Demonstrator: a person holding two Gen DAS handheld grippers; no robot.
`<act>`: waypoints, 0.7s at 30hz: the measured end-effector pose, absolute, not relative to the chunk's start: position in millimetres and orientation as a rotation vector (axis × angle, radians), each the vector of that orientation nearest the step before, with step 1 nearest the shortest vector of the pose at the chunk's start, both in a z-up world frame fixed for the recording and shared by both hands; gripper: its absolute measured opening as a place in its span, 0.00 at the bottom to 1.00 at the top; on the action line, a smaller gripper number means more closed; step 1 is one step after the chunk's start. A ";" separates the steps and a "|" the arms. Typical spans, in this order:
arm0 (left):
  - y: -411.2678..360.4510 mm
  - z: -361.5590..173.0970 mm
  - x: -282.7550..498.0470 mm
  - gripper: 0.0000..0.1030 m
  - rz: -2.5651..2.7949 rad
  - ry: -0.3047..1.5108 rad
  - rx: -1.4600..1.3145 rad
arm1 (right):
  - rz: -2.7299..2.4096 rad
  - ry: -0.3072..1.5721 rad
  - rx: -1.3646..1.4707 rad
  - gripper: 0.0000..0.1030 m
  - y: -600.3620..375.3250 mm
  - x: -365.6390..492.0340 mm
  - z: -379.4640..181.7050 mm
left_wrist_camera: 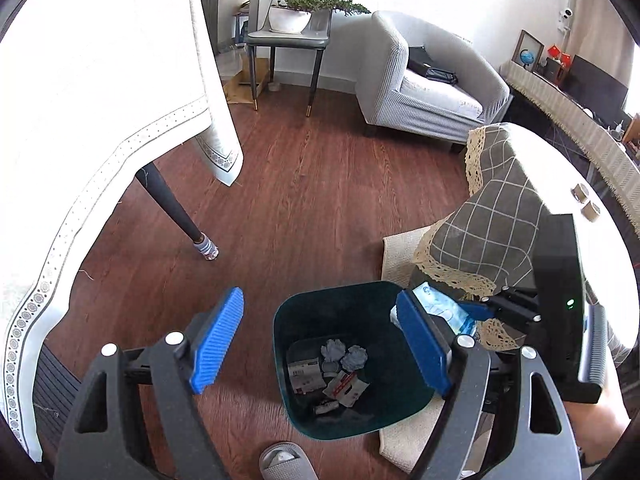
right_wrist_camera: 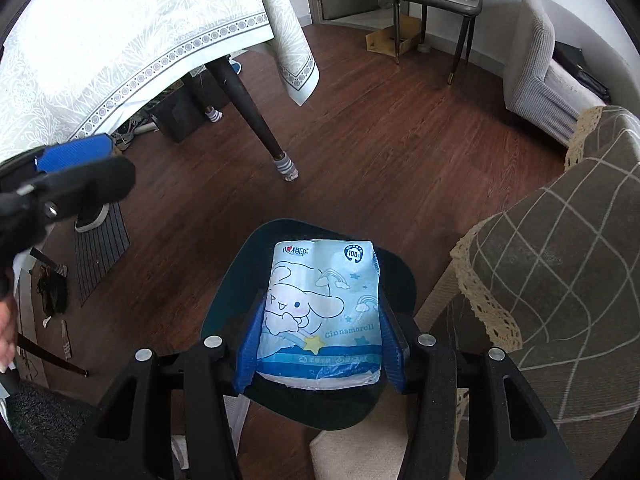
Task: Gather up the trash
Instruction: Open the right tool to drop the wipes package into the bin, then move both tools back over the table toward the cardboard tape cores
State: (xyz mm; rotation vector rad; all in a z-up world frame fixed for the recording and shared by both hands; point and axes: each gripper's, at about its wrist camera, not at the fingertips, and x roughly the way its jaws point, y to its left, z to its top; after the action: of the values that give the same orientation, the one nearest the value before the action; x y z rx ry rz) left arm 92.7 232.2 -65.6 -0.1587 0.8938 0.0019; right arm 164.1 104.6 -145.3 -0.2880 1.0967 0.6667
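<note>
My left camera is looking steeply down past my left fingers (left_wrist_camera: 420, 344) into the dark green bin (left_wrist_camera: 292, 320), sitting close above it, with the wood floor (left_wrist_camera: 320, 184) stretching beyond. My right camera is facing the same way from just beside it, hanging nearer over that bin (right_wrist_camera: 240, 272). Both are sharing the bin, the floor, the table leg (left_wrist_camera: 172, 208) (right_wrist_camera: 248, 108), the white tablecloth (left_wrist_camera: 100, 80) (right_wrist_camera: 120, 32), the checked cloth (left_wrist_camera: 496, 216) (right_wrist_camera: 568, 260) and the armchair (left_wrist_camera: 432, 92) (right_wrist_camera: 544, 64).

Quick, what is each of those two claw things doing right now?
Left gripper: jaws open, nothing between them, above the bin.
Right gripper: jaws shut on the blue tissue pack.
</note>
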 end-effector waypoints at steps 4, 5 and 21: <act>231.2 -50.2 90.1 0.71 -0.016 0.852 -0.181 | 0.662 1.111 -0.304 0.51 107.4 161.8 -154.5; 230.7 -46.3 89.3 0.70 -0.019 0.841 -0.179 | 0.660 1.111 -0.307 0.54 107.6 163.1 -154.3; 208.9 -10.6 86.7 0.55 -0.074 0.742 -0.157 | 0.686 1.032 -0.252 0.68 84.2 155.1 -121.2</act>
State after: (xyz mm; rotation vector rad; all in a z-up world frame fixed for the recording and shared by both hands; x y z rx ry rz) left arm 86.7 208.9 -10.6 -0.1572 0.7420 -0.0744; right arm 155.1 84.2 -121.2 -0.2522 1.0323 0.6861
